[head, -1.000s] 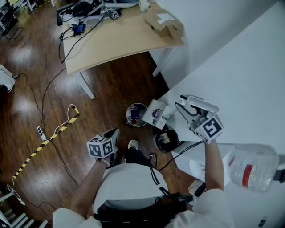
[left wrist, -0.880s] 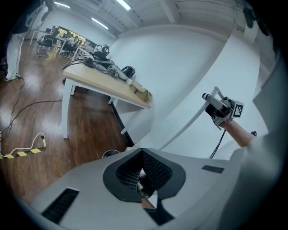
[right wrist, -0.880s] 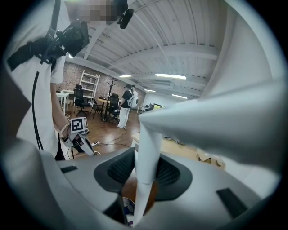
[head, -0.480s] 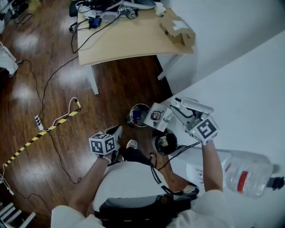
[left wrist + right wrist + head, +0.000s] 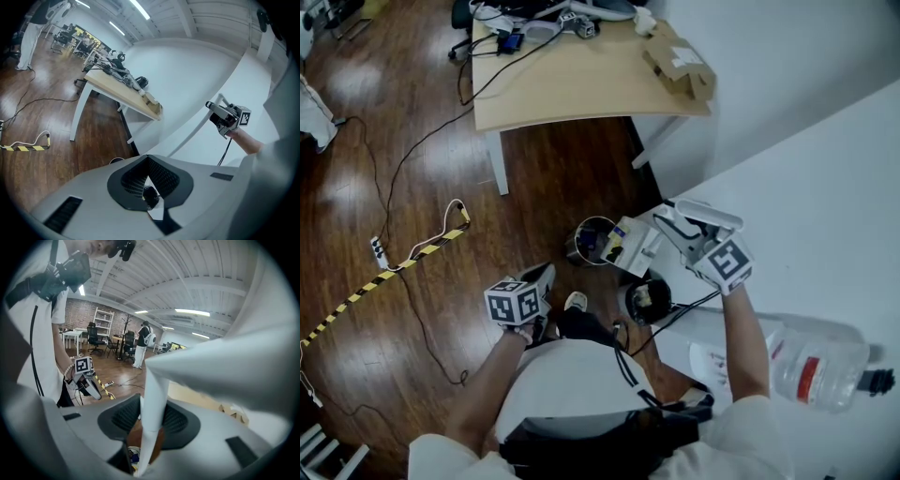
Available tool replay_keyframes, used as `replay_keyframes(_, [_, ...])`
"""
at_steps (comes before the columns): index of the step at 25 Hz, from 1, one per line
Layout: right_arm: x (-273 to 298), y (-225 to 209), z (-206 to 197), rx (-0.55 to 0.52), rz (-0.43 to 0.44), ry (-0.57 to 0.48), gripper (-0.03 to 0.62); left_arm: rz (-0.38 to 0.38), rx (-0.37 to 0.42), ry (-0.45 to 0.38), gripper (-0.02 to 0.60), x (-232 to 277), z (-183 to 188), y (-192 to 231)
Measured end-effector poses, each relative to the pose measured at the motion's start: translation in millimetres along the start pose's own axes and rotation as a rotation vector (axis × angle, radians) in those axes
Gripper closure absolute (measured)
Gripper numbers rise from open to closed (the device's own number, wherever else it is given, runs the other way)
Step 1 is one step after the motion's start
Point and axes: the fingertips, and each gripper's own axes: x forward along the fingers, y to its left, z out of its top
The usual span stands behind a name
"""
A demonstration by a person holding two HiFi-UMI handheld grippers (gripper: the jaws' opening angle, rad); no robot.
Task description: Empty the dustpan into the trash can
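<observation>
My right gripper [image 5: 680, 223] is shut on the white handle [image 5: 152, 418] of the dustpan [image 5: 630, 246]. The pan hangs tilted at the right rim of a small round trash can [image 5: 584, 242] on the wood floor, with coloured scraps in both. The can's rim also shows low in the right gripper view [image 5: 133, 453]. My left gripper [image 5: 542, 279] hangs lower left, beside the person's legs, apart from pan and can. Its jaws meet at the tips with nothing held [image 5: 150, 197]. It shows in the right gripper view [image 5: 89, 380].
A second, black bin [image 5: 649, 298] stands just right of the person's shoe. A white table [image 5: 806, 206] fills the right side, with a large water bottle [image 5: 820, 361] near it. Behind are a wooden desk [image 5: 581, 80] with a cardboard box [image 5: 680, 64], floor cables and striped tape [image 5: 394, 272].
The right gripper has carried the dustpan left, from beside the trash can to its rim. The left gripper has shifted only slightly.
</observation>
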Motion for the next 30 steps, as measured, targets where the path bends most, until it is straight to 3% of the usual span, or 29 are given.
replay_keyframes(25, [83, 30, 35, -0.142, 0.177, 0.085, 0.454, 0.013, -0.076, -0.048, 0.589, -19, -1, 22])
replay_keyframes(30, [86, 31, 31, -0.140, 0.179, 0.086, 0.454, 0.015, -0.089, -0.059, 0.589, -23, 2, 28])
